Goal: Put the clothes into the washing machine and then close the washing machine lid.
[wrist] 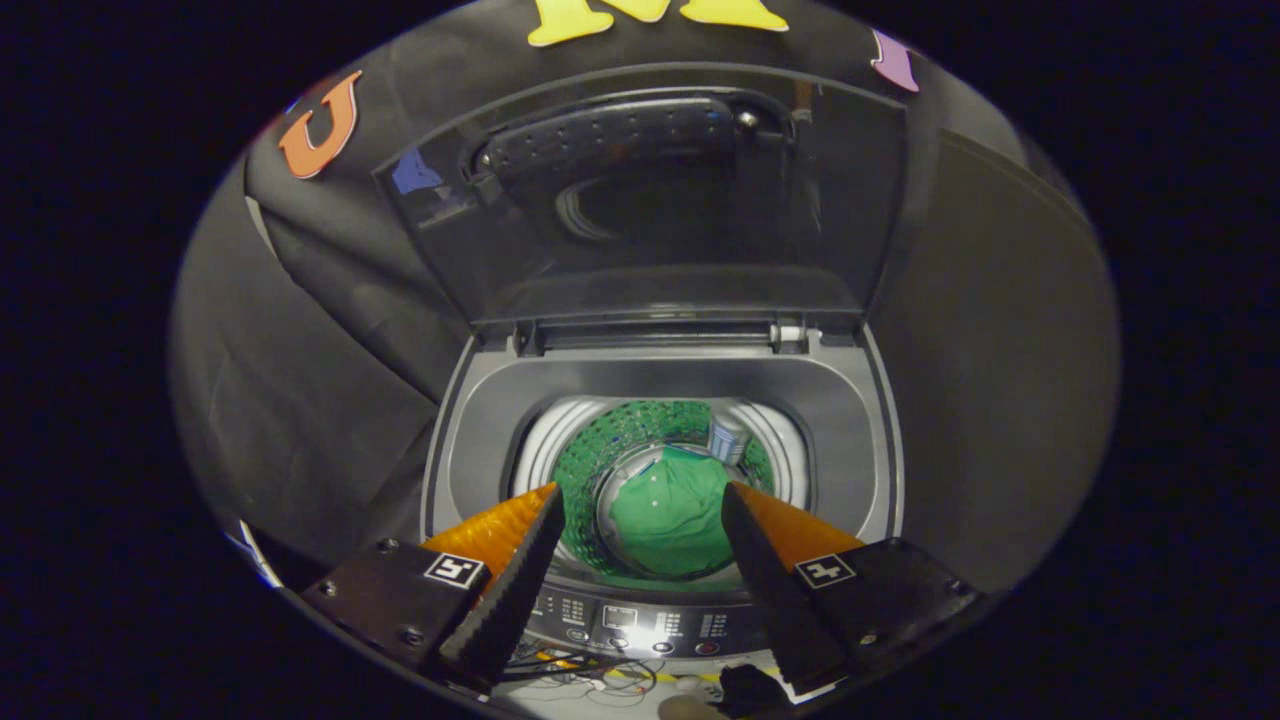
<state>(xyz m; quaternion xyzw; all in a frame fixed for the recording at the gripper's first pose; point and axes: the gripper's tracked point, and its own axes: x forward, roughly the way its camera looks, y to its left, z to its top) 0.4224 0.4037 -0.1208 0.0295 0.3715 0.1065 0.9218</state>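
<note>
A top-loading washing machine (660,380) stands below and ahead of me. Its dark see-through lid (650,200) is raised upright at the back. A green garment (672,520) lies at the bottom of the drum (585,460), down between and beyond my fingers. My gripper (640,495) hovers above the machine's front edge. It is open, with nothing between its orange-and-black fingers (520,560).
The machine's control panel (640,625) with buttons runs along its front edge, under the fingers. Some thin cables (560,670) lie on a pale surface in front of the machine. Black cloth walls close in on the left, right and back.
</note>
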